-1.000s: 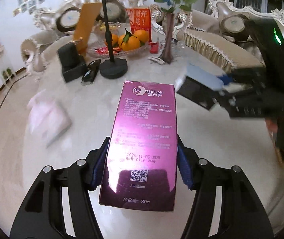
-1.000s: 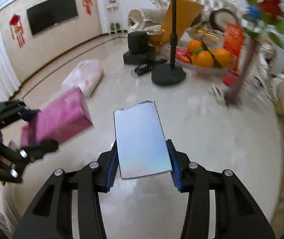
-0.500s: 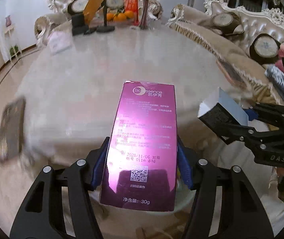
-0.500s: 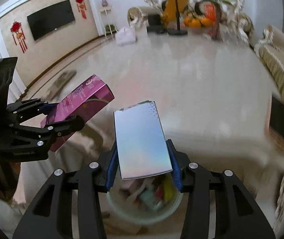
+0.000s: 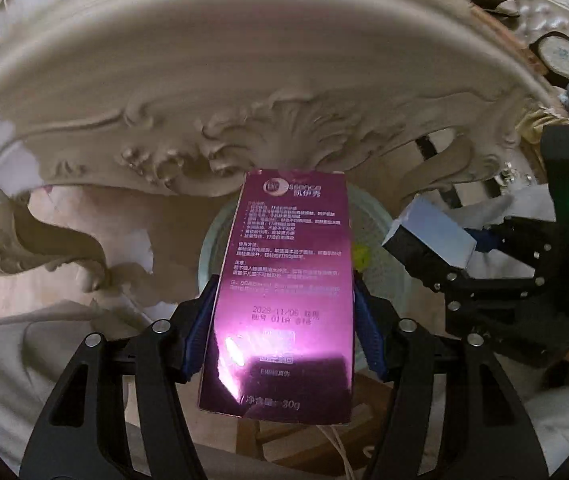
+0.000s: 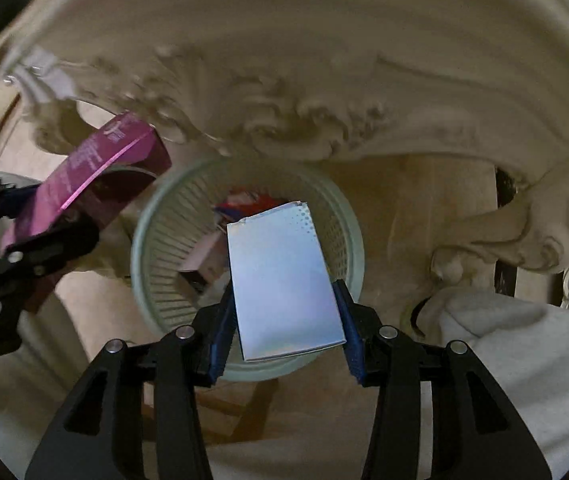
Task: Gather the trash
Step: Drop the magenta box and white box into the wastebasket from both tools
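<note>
My left gripper (image 5: 282, 320) is shut on a shiny purple carton (image 5: 284, 292) with white print. It also shows at the left of the right wrist view (image 6: 96, 176). My right gripper (image 6: 284, 320) is shut on a silver-blue carton (image 6: 284, 284), seen from the side in the left wrist view (image 5: 432, 240). Both cartons hang over a pale green slatted waste basket (image 6: 164, 240) on the floor. It holds several pieces of trash. In the left wrist view the basket (image 5: 384, 248) is mostly hidden behind the purple carton.
The carved beige apron of the table (image 5: 204, 92) arches just beyond the basket, with a curved carved leg at the left (image 5: 24, 248) and another at the right (image 6: 524, 240). Grey-white fabric (image 6: 524, 340) lies at the lower right.
Both grippers have dropped from above the tabletop to below its edge, each still holding its carton. The basket is now directly under them and the tabletop is out of sight.
</note>
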